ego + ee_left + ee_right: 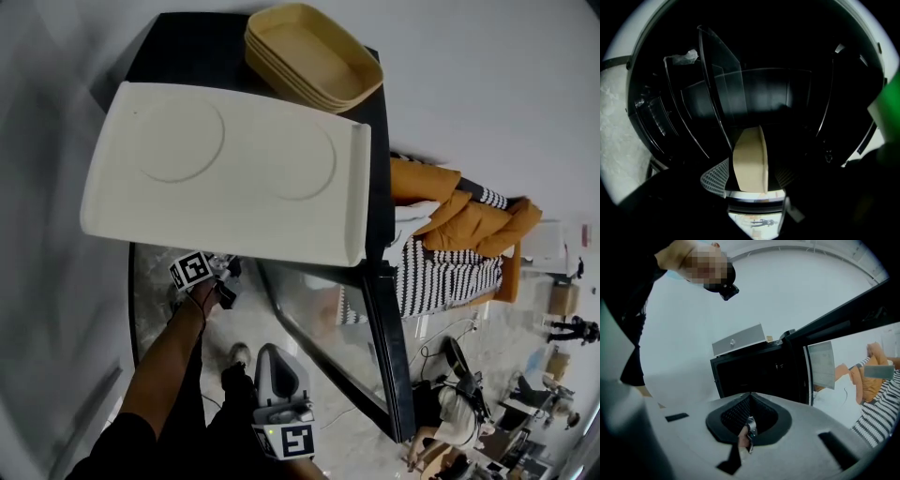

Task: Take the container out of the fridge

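A beige container (pixel 750 161) stands on edge inside the dark fridge (pixel 764 93), low between its shelves. My left gripper (pixel 751 180) has its jaws spread wide on either side of the container. A dark gap shows between each pad and the container's walls. In the head view the left gripper (pixel 211 274) reaches under the fridge top, with its jaws hidden there. My right gripper (pixel 750 401) is shut and empty and faces the open fridge (pixel 759 373) from a distance. It hangs low in the head view (pixel 274 361), in front of the glass door (pixel 328 328).
On top of the black fridge (pixel 380 234) lies a large cream tray (pixel 225 169), with stacked tan containers (pixel 314 56) behind it. An orange and striped sofa (pixel 459 234) stands to the right. The open door (pixel 820 364) swings out toward that side.
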Demonstrator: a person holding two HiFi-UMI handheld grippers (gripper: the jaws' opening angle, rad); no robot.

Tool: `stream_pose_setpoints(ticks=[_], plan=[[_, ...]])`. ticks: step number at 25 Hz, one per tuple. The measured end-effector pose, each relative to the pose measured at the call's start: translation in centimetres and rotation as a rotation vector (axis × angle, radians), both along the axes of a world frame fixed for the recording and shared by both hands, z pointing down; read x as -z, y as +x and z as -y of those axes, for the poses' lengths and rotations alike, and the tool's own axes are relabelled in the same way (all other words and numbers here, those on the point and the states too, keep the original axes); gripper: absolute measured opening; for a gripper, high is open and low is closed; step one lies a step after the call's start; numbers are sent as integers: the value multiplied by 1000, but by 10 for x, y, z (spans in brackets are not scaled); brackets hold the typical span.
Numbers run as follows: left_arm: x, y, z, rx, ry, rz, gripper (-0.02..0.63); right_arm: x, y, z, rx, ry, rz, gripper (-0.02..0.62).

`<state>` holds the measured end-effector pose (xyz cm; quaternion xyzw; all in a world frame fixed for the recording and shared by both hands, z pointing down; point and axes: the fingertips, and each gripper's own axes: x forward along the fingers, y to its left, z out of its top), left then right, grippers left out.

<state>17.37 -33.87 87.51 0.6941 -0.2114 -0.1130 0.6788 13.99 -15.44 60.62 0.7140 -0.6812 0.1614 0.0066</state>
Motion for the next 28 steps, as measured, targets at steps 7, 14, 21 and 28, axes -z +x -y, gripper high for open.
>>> stream_pose_setpoints(ticks=[7,14,21,28], plan=[[-5,3,4,12,-15,20,219,-5,5,-1,-18,-13,23,0],[-7,1,3,37,-32,8,189,-4,6,1,-17,-12,24,0],[-7,-3,1,69,-78,-38,183,-4,7,-5,-12,-5,-1,0],[0,-7,-5,74,-101,-40,183,-4,7,-10,-26,-13,2,0]])
